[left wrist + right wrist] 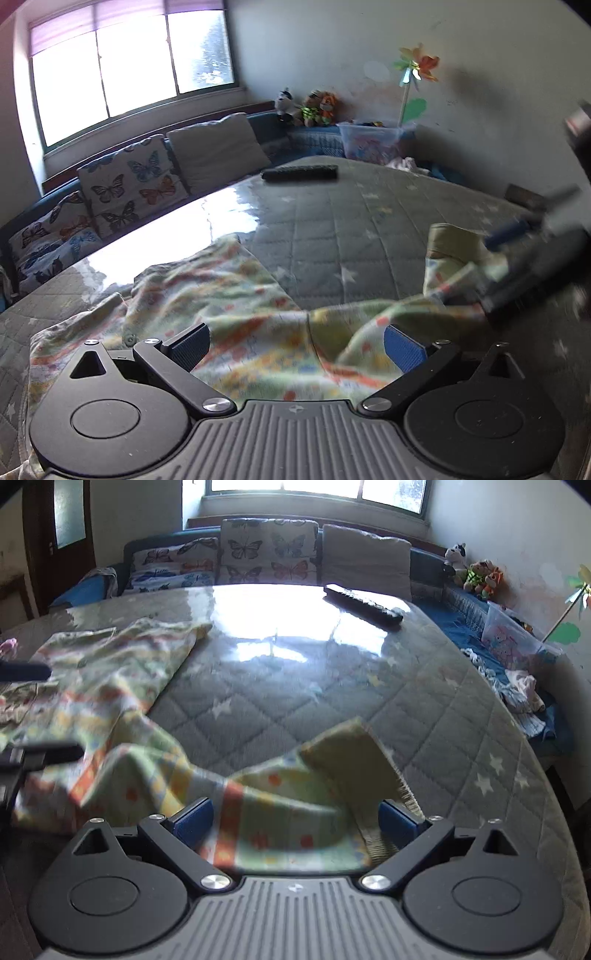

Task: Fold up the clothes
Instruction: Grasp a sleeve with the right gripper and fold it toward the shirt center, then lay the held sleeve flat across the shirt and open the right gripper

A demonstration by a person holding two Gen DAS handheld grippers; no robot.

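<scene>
Both grippers, left and right, are sitting wide apart over the colourful shirt, gripping nothing.

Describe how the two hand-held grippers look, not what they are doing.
Both look alike. The left hand-held gripper and right hand-held gripper each have black linkage arms with silver pivot screws, blue ribbed finger pads, round black discs either side, and a grey ridged body.
</scene>
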